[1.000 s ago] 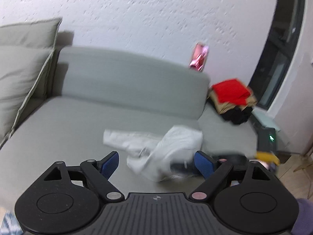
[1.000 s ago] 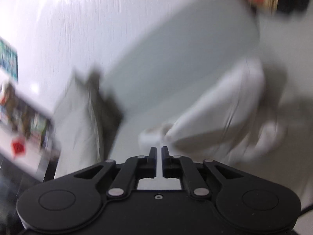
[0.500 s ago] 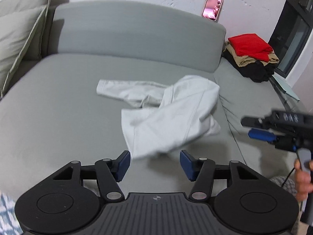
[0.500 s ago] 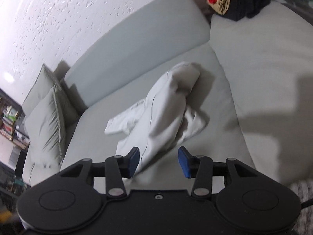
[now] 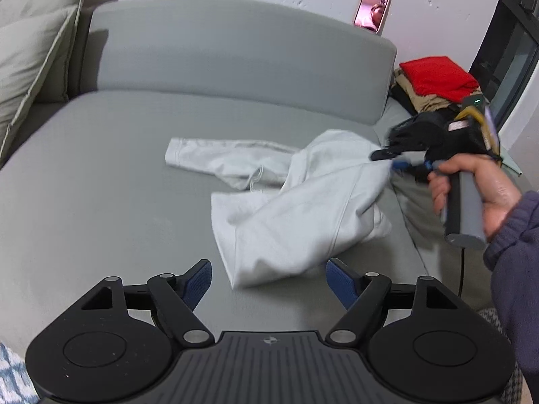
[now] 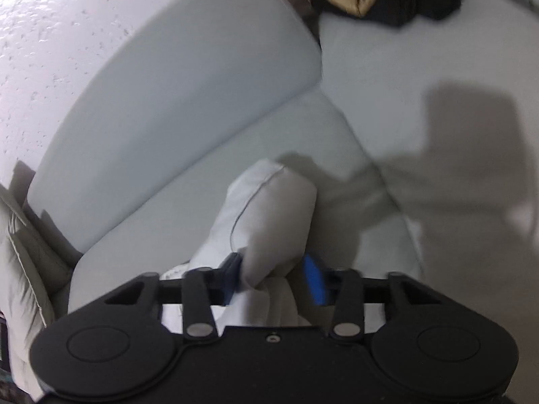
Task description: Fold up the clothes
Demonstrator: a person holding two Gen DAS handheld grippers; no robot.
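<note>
- The white garment [image 5: 296, 202] lies crumpled in the middle of the left wrist frame, on the grey sofa seat [image 5: 101, 175]; one long part trails toward centre-left, and the bulk is bunched toward lower centre.
- I judge it soft and light: thick cotton that will sag and drag, not slip. Nothing fragile.
- My right gripper [image 6: 274, 274] is closing on a raised fold of it at lower centre of the right wrist frame. The cloth sits between the blue pads, but blur keeps me from saying they pinch yet.
- My left gripper [image 5: 269, 281] is widening, empty, just short of the garment's near corner at the bottom of its frame.
- I'd take hold at hems or corners, not mid-bunch, so it spreads flat.
- The seat looks broad, cushioned and slightly grippy. A seam runs at right.
- Upper right: a stack of folded clothes [image 5: 434, 80], red on top. A phone [image 5: 372, 6] leans on the rough white wall above the backrest. Pillows [image 5: 30, 54] are upper left.
</note>
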